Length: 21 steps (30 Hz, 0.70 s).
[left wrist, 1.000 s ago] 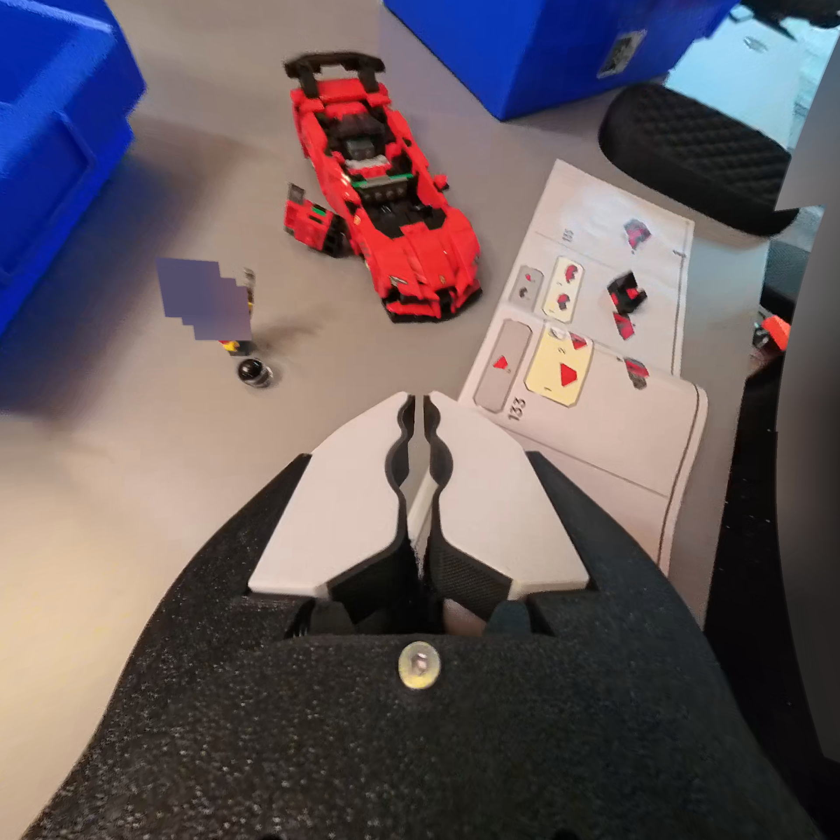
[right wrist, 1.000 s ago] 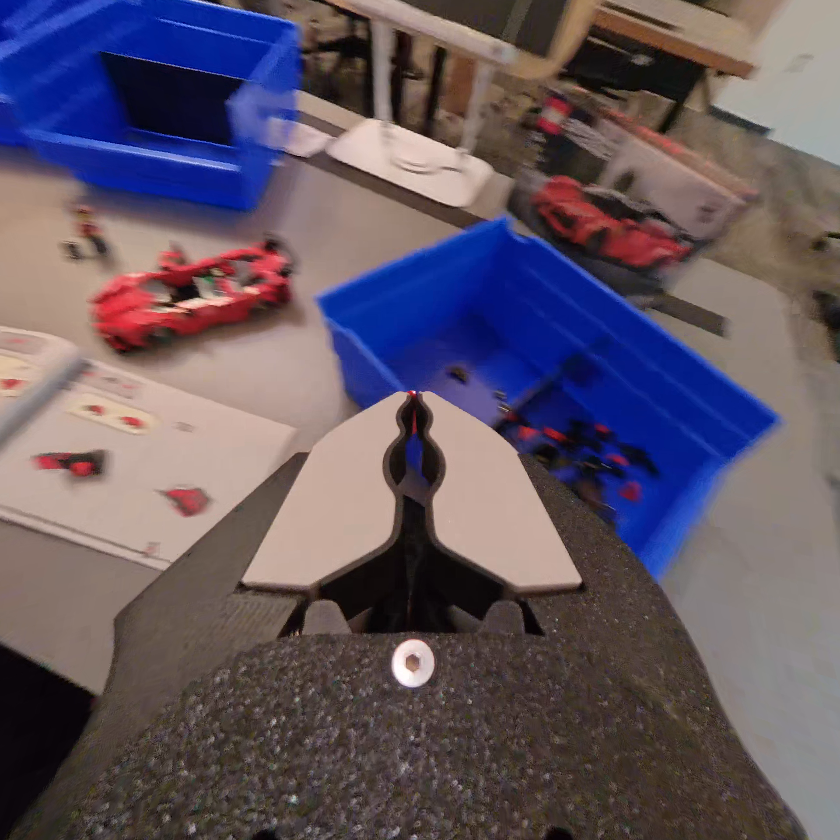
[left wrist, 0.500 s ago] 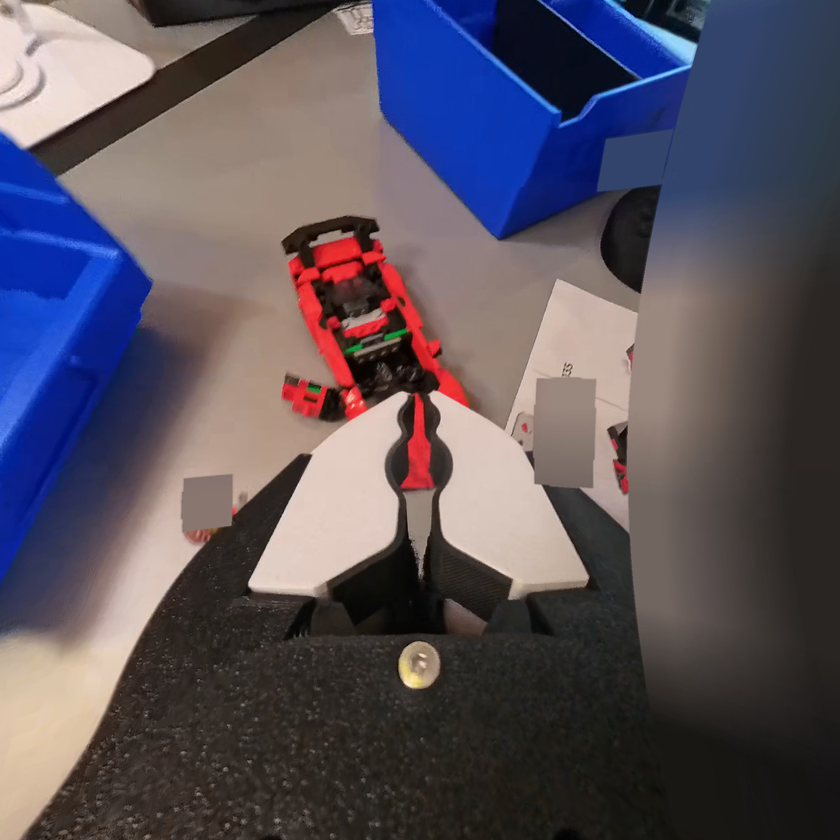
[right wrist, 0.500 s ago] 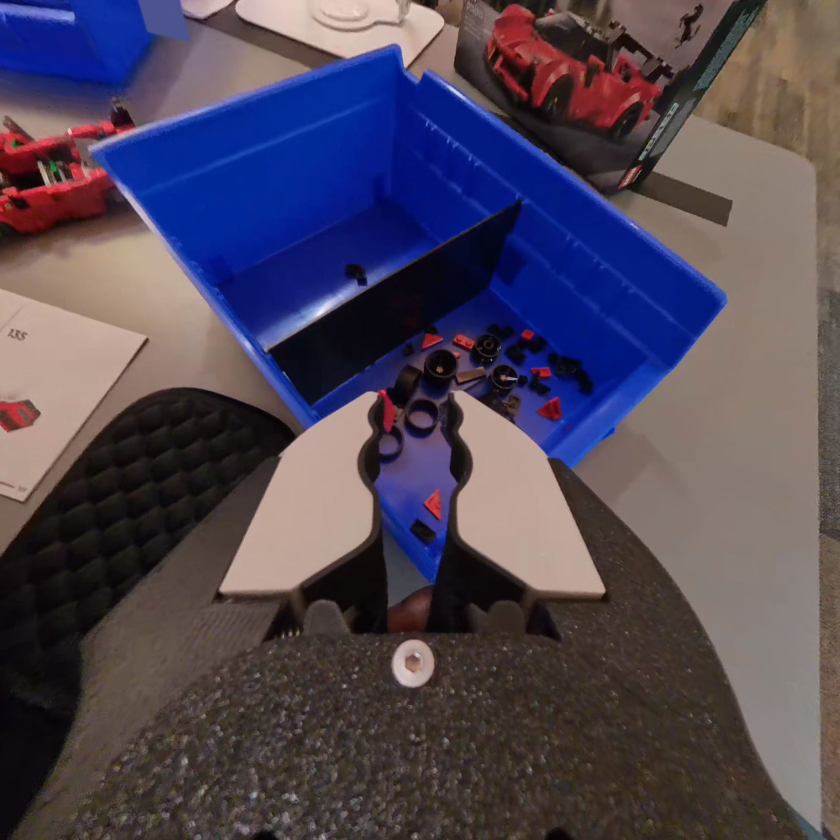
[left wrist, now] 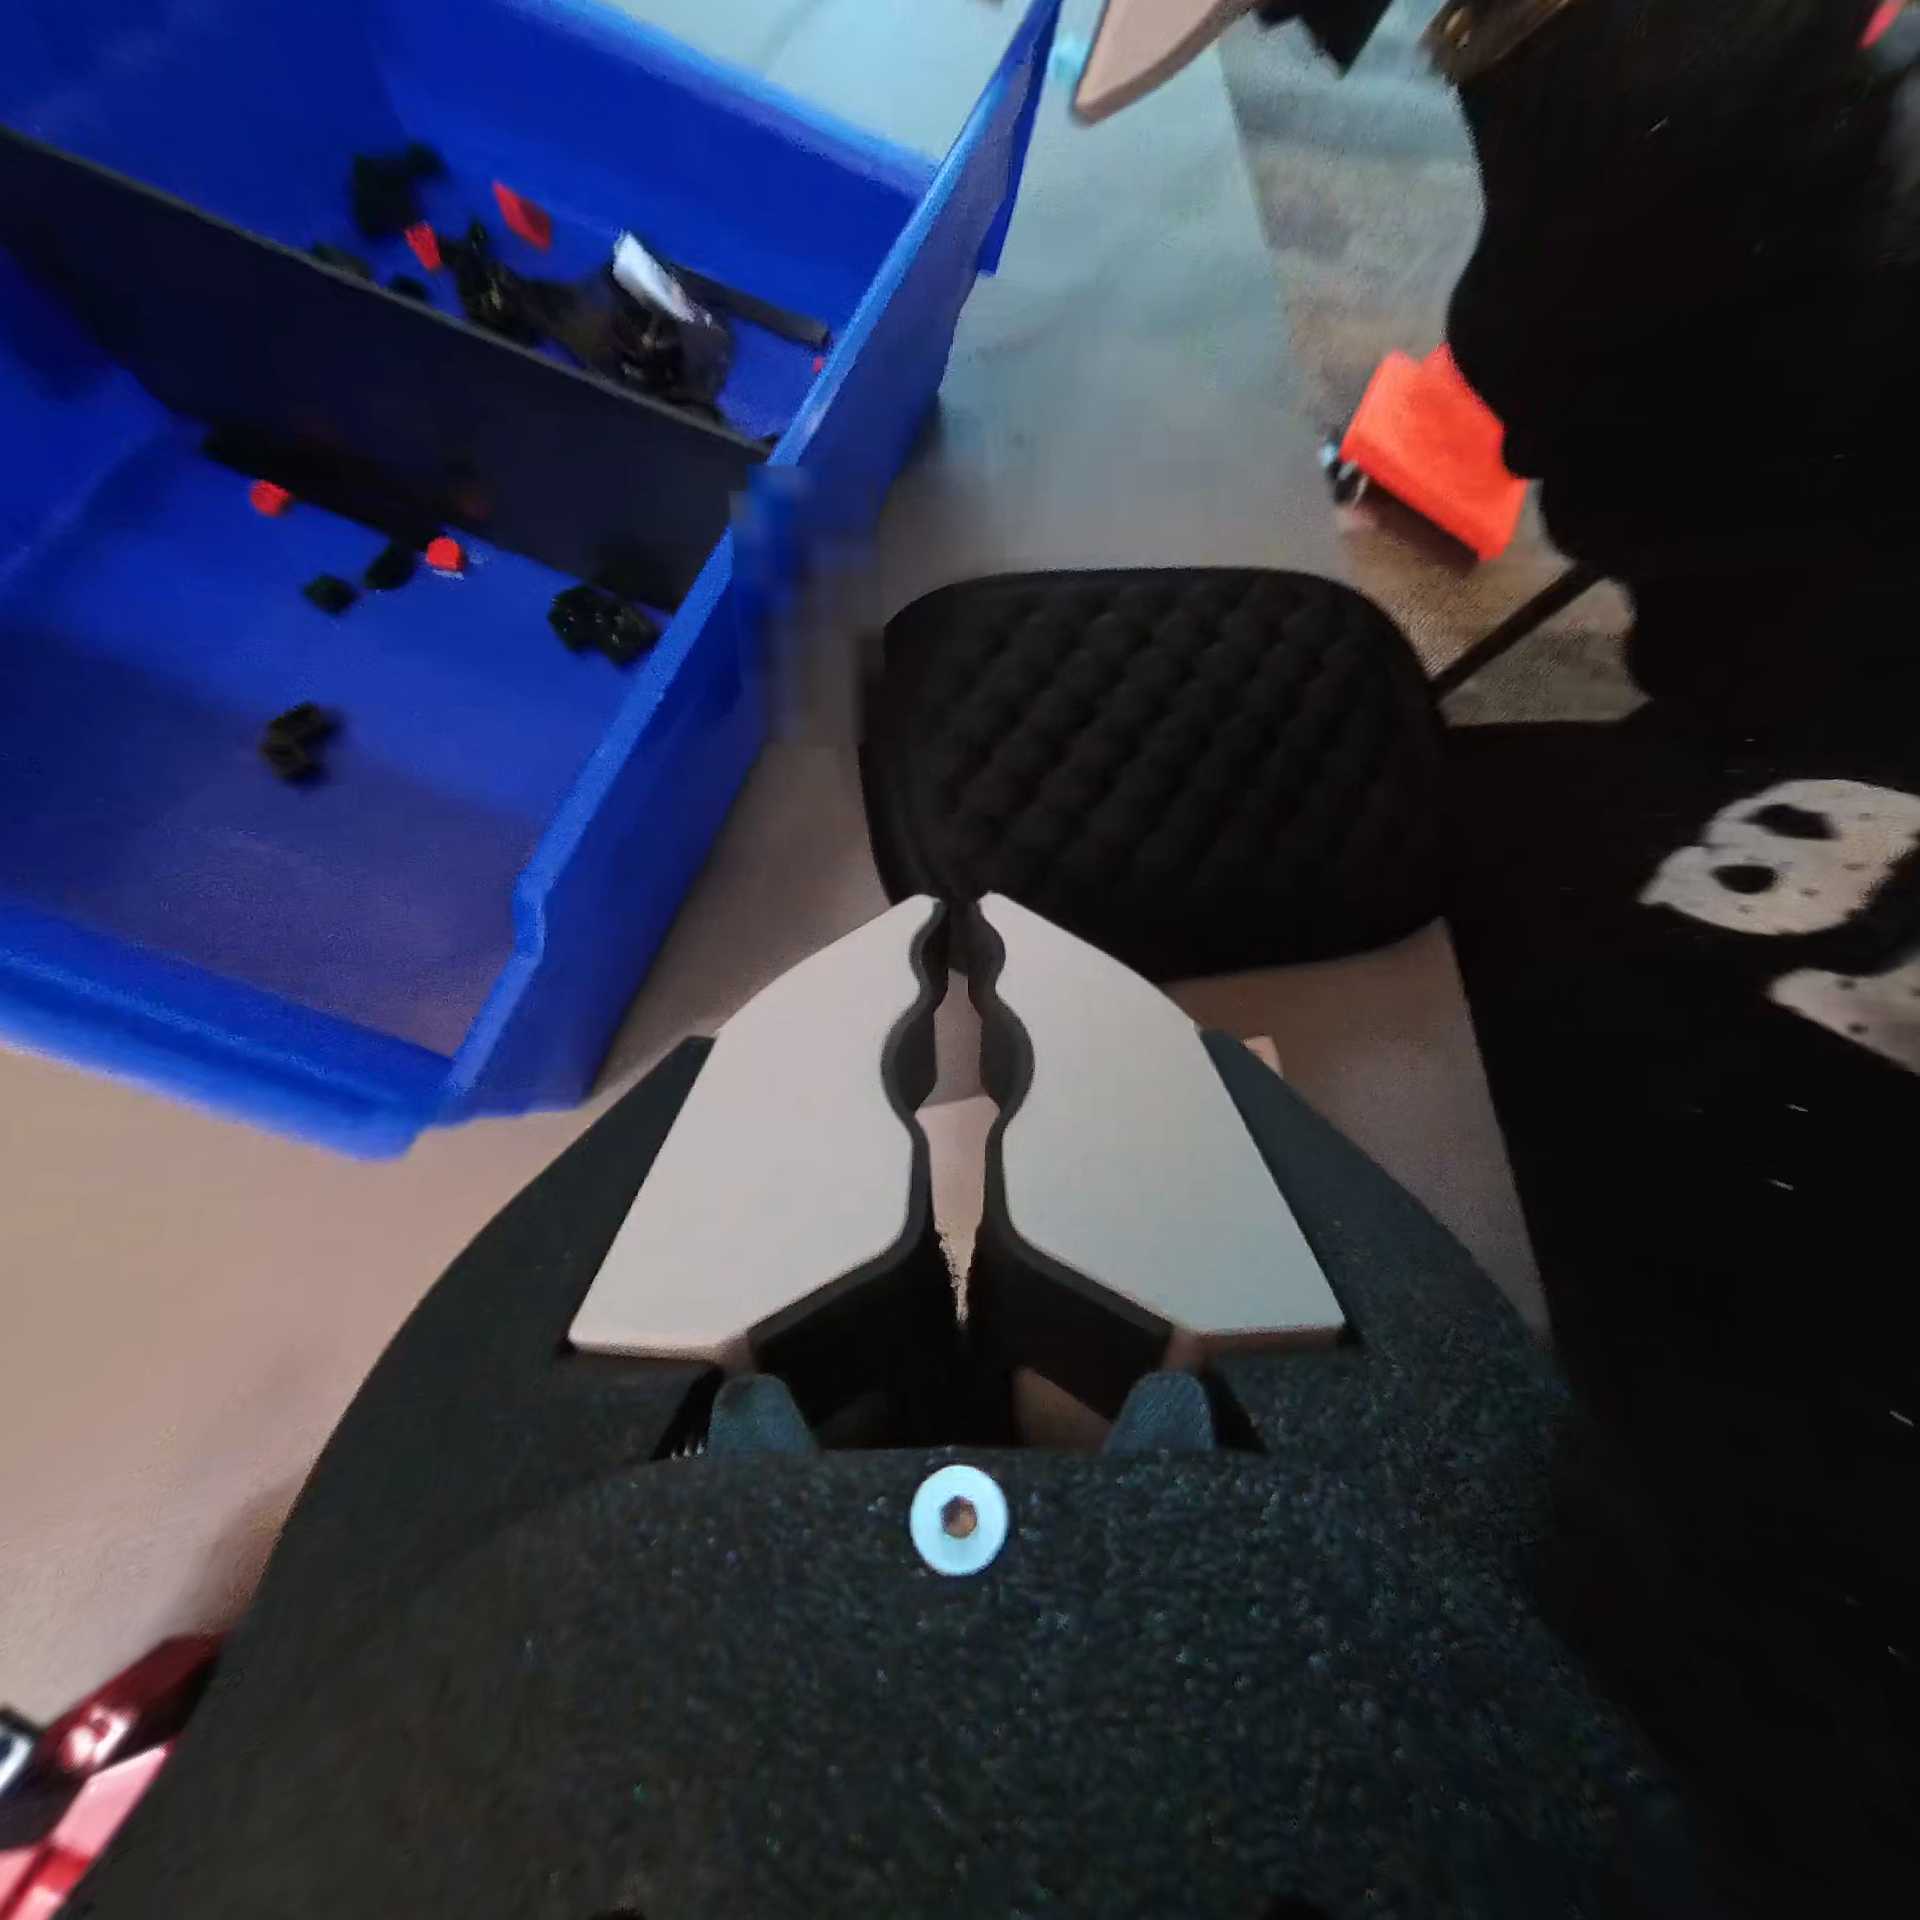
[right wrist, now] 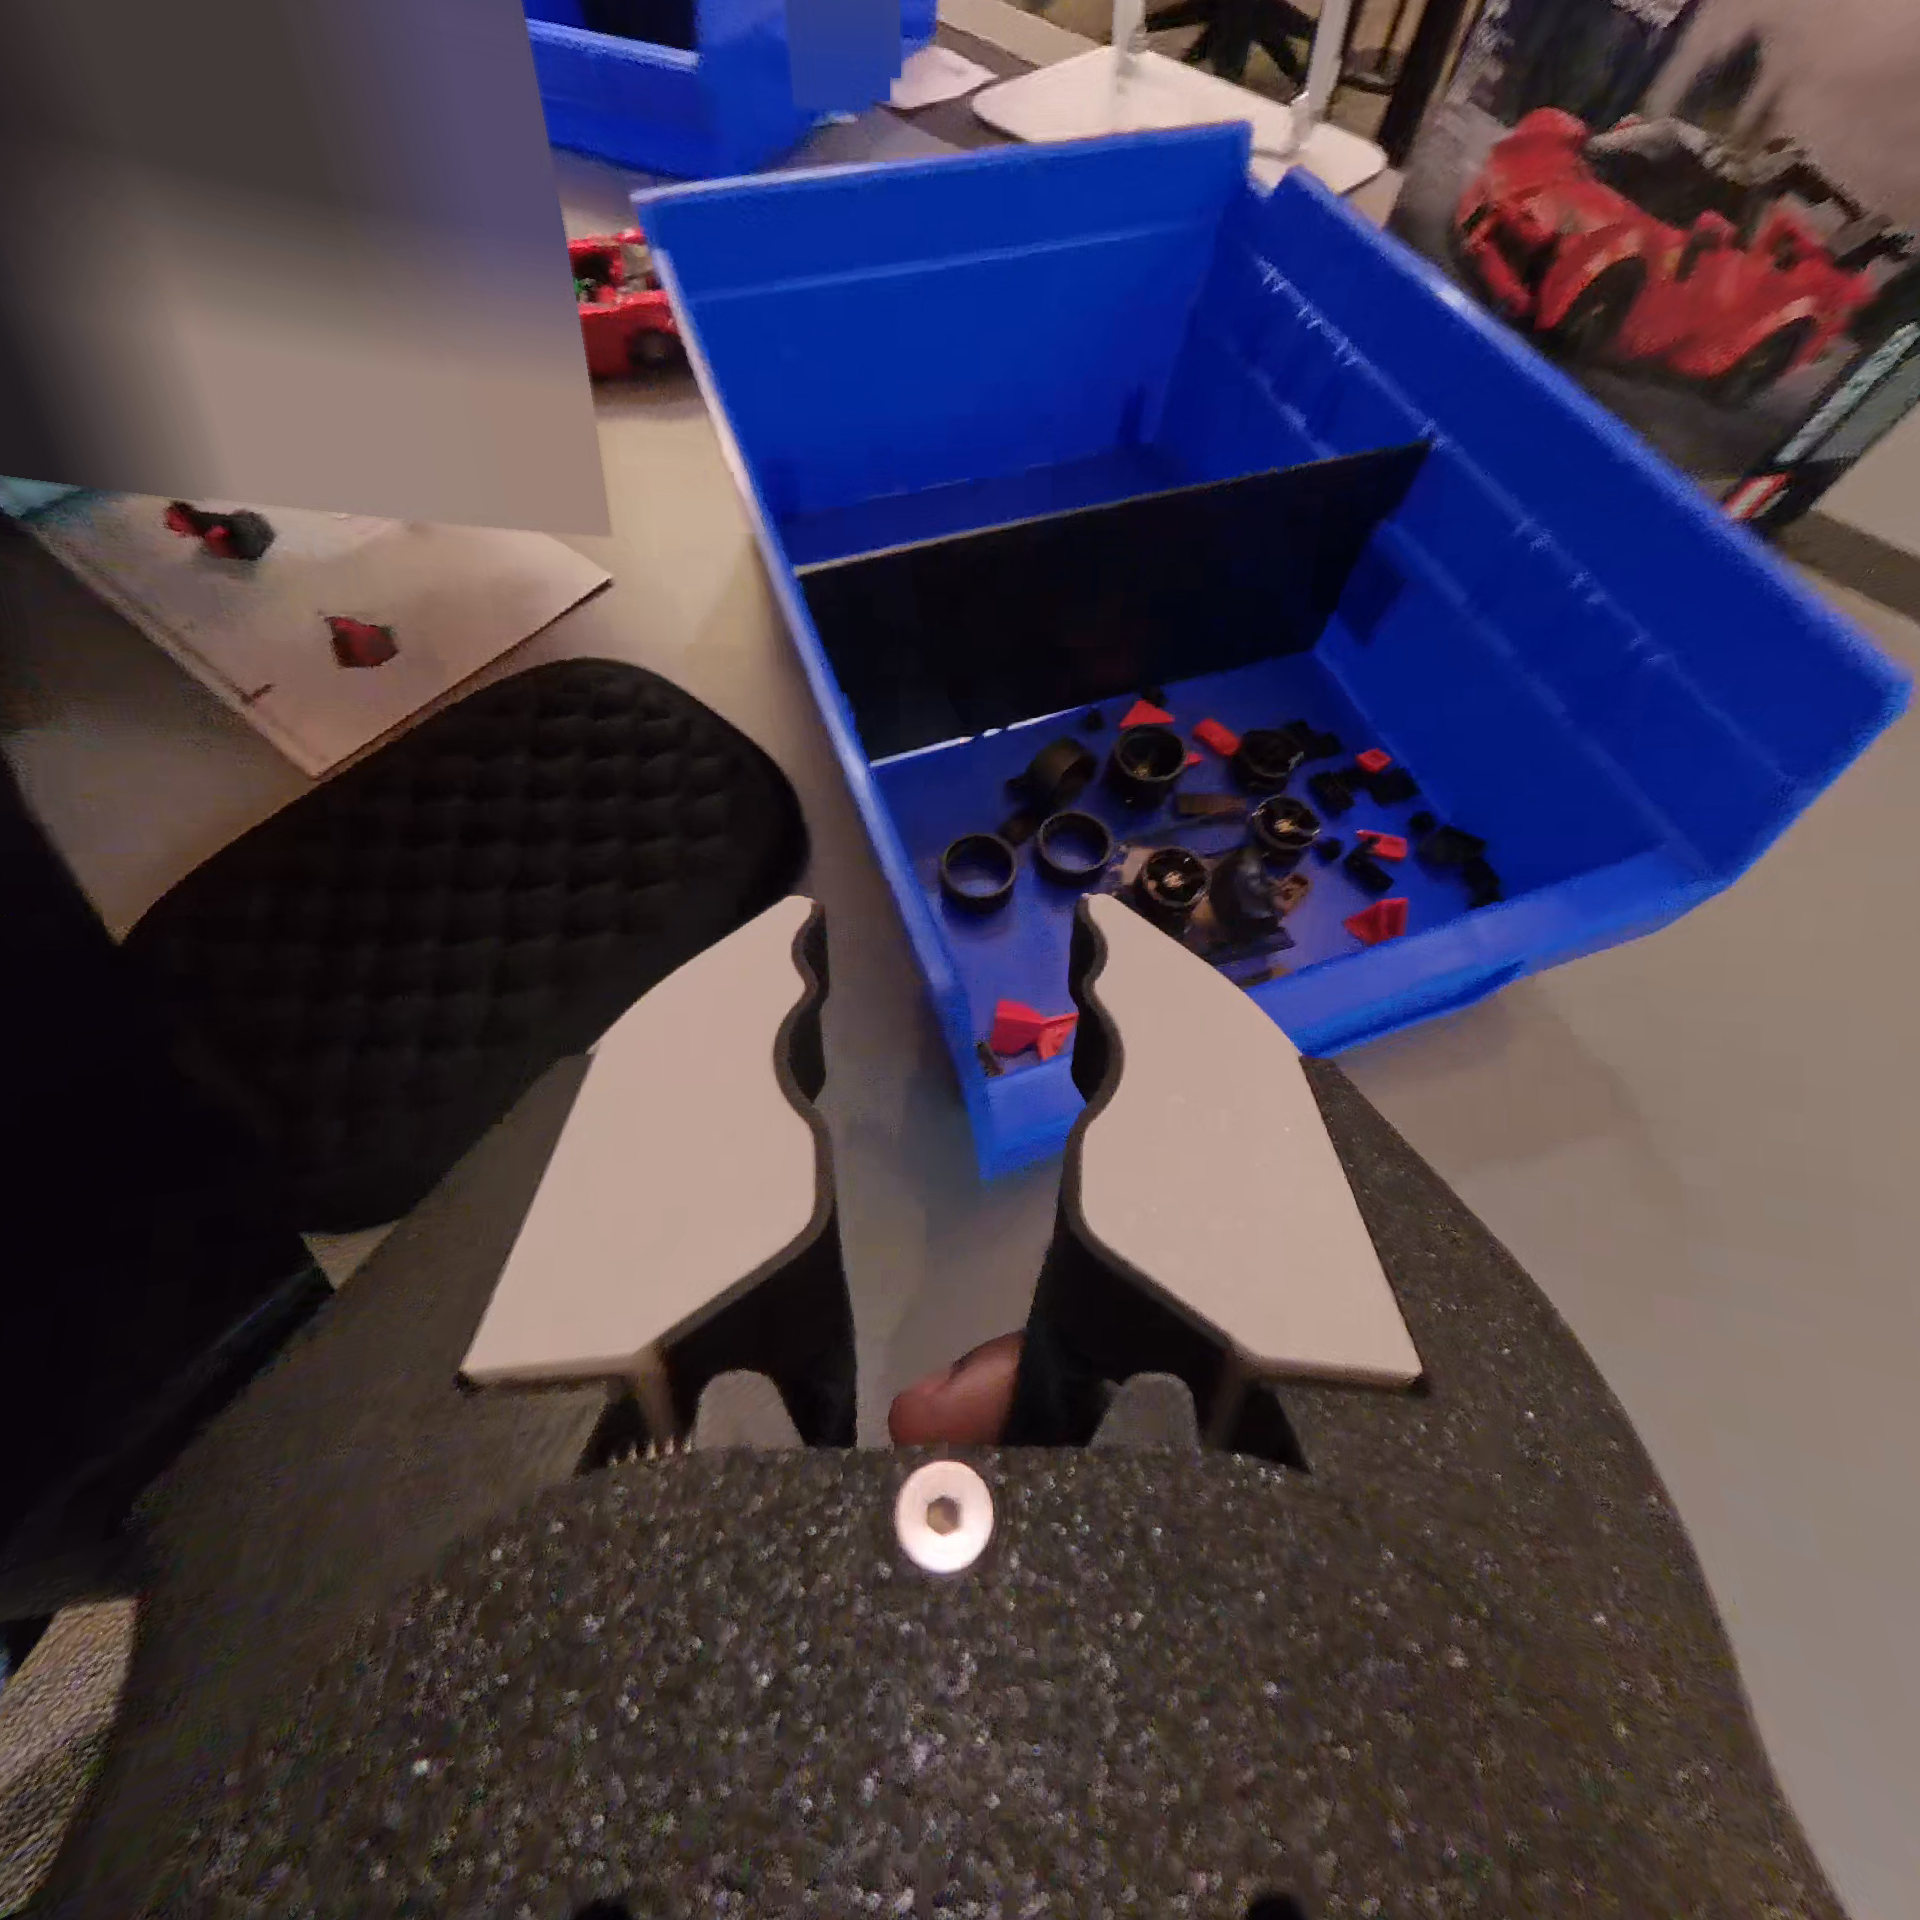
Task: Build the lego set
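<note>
Left wrist view:
Left gripper (left wrist: pixel 958 914): jaws nearly closed, nothing between them, above the grey table (left wrist: pixel 208 1299).
Blue bin (left wrist: pixel 623 790): just left of it, with loose lego pieces (left wrist: pixel 603 623).

Right wrist view:
Right gripper (right wrist: pixel 948 920): jaws wide apart, holding nothing, over the bin's near corner.
Red car (right wrist: pixel 623 312): behind the bin.

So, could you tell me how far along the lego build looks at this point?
Partly done: the red brick-built car stands assembled on the grey table beyond the blue plastic bin. Nothing is in hand: the right gripper is open over the bin's near edge, and the left gripper is shut on nothing. Loose black tyres and red wedge pieces remain unfitted.
</note>
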### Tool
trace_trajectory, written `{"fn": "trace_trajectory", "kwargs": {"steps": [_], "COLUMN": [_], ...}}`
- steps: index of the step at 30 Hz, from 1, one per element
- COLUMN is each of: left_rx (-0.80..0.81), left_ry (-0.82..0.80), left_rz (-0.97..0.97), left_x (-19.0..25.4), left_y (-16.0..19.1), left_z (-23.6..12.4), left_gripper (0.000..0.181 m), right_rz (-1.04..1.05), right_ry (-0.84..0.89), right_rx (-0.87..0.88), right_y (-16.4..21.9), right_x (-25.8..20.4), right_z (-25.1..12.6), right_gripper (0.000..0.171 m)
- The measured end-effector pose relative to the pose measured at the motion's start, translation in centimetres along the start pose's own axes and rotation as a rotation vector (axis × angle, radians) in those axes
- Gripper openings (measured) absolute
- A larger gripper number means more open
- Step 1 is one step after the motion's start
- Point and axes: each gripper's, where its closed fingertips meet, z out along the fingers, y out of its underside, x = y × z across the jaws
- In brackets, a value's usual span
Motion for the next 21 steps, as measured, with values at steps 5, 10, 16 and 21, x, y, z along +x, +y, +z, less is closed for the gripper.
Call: {"fn": "trace_trajectory", "kwargs": {"steps": [5,10,16,21], "left_rx": [-0.010,0.072,0.106,0.135], "left_ry": [-0.081,-0.157,-0.156,-0.173], "left_rz": [-0.071,-0.126,-0.065,-0.039], "left_x": [-2.9,-5.2,-4.6,-4.5], "left_y": [-0.6,-1.4,-1.9,-2.5], "left_z": [1.4,0.5,0.8,0.5], "left_gripper": [0.002,0.001,0.002,0.002], "right_rz": [-0.083,-0.121,-0.114,-0.024], "right_ry": [-0.021,-0.105,0.059,-0.016], "right_rx": [-0.023,0.076,0.164,0.190], "right_y": [1.4,-1.2,-3.1,-4.2], "right_x": [-1.5,-6.2,-6.8,-8.0], "right_z": [2.5,6.5,9.8,11.6], "right_gripper": [0.006,0.012,0.010,0.016]}}
